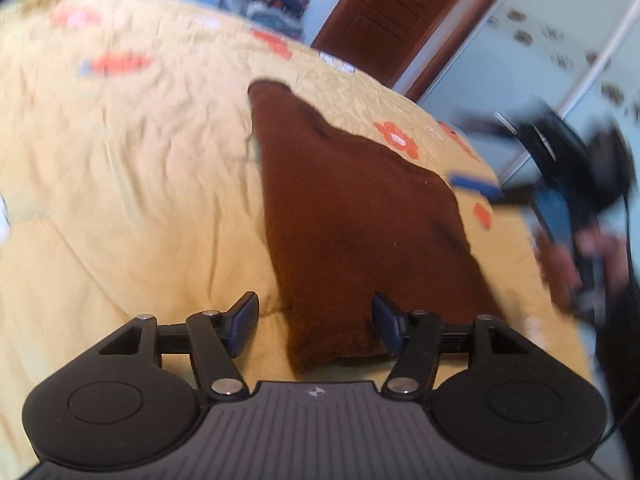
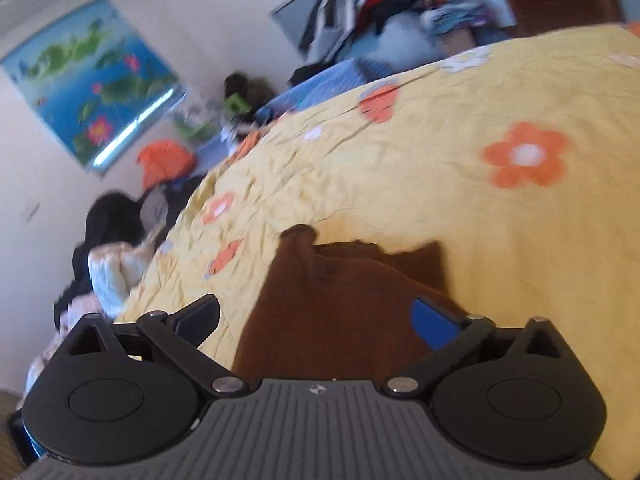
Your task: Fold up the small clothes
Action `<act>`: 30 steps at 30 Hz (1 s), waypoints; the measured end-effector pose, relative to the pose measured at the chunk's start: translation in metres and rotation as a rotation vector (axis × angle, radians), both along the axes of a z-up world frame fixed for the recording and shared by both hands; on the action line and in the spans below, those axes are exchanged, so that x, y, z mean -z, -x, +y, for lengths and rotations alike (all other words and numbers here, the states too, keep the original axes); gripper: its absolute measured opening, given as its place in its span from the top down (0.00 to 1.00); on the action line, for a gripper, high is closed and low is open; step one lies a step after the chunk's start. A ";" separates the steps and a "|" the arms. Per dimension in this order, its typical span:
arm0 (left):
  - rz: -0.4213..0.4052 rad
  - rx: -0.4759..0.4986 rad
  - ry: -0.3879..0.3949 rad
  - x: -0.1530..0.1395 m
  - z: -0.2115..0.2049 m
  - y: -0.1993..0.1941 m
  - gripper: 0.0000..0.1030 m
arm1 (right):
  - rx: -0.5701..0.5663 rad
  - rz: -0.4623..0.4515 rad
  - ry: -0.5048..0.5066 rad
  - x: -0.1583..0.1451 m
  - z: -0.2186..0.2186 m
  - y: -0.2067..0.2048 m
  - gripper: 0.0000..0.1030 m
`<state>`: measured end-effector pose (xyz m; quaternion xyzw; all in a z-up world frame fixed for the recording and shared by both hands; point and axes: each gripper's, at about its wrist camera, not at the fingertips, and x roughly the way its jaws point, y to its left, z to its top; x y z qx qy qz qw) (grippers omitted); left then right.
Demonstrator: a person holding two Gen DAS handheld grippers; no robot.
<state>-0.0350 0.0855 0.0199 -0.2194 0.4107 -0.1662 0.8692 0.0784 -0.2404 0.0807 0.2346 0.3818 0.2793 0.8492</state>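
A small brown garment lies flat on the yellow flowered bedspread, its narrow end pointing away. My left gripper is open just above the garment's near edge, which sits between the fingers. In the right wrist view the same brown garment lies below my right gripper, which is wide open and holds nothing. The right gripper also shows blurred at the right edge of the left wrist view, held in a hand.
A heap of mixed clothes lies beyond the far side of the bed. More clothes are piled at the bed's left edge. A brown door and a pale wardrobe stand behind the bed.
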 end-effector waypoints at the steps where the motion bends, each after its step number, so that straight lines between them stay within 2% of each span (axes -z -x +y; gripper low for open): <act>1: 0.015 0.008 0.020 0.003 0.000 -0.003 0.40 | 0.017 0.030 -0.031 0.005 -0.016 0.011 0.00; 3: 0.014 0.030 0.036 0.005 -0.006 -0.007 0.39 | 0.041 0.090 -0.072 0.019 -0.037 0.032 0.01; 6: 0.030 0.044 0.053 0.007 -0.016 -0.014 0.41 | 0.025 0.177 -0.084 0.047 -0.044 0.057 0.15; 7: 0.037 0.043 0.044 0.007 -0.018 -0.017 0.60 | 0.005 0.205 -0.092 0.058 -0.040 0.062 0.32; 8: 0.062 0.039 0.017 0.008 -0.020 -0.021 0.80 | -0.020 0.226 -0.091 0.066 -0.034 0.067 0.64; 9: 0.082 0.029 0.013 0.006 -0.017 -0.023 0.80 | -0.049 0.237 -0.076 0.071 -0.026 0.070 0.71; 11: 0.079 0.014 0.030 -0.001 -0.007 -0.023 0.82 | -0.070 0.198 -0.041 0.068 -0.015 0.078 0.71; 13: 0.043 0.007 -0.038 -0.009 -0.002 -0.020 0.82 | -0.087 0.173 -0.043 0.062 -0.009 0.080 0.71; 15: 0.018 0.042 -0.119 -0.009 -0.008 -0.015 0.81 | -0.103 0.179 0.005 0.067 -0.002 0.078 0.71; 16: -0.008 0.061 -0.164 -0.012 -0.013 -0.009 0.79 | -0.105 0.168 0.005 0.069 -0.001 0.080 0.67; 18: -0.124 0.098 -0.289 -0.023 -0.027 0.015 0.70 | -0.090 0.199 -0.061 0.067 -0.008 0.080 0.47; 19: -0.179 0.121 -0.353 -0.027 -0.034 0.028 0.53 | -0.072 0.203 -0.100 0.065 -0.014 0.084 0.22; 20: -0.241 0.149 -0.422 -0.029 -0.042 0.042 0.30 | -0.049 0.187 -0.133 0.063 -0.021 0.090 0.03; 21: -0.288 0.162 -0.480 -0.028 -0.048 0.052 0.24 | -0.032 0.168 -0.160 0.061 -0.026 0.096 0.01; 23: -0.304 0.200 -0.550 -0.021 -0.058 0.058 0.25 | -0.027 0.195 -0.194 0.065 -0.028 0.097 0.07; 25: -0.278 0.186 -0.561 -0.014 -0.062 0.051 0.28 | -0.026 0.221 -0.192 0.071 -0.026 0.095 0.10; 26: -0.272 0.165 -0.560 -0.011 -0.063 0.045 0.40 | -0.027 0.214 -0.196 0.072 -0.023 0.094 0.10; 28: -0.255 0.126 -0.543 -0.007 -0.062 0.035 0.52 | -0.035 0.225 -0.195 0.071 -0.016 0.090 0.11; 30: -0.237 0.105 -0.520 0.000 -0.061 0.025 0.58 | -0.059 0.229 -0.184 0.071 -0.007 0.087 0.11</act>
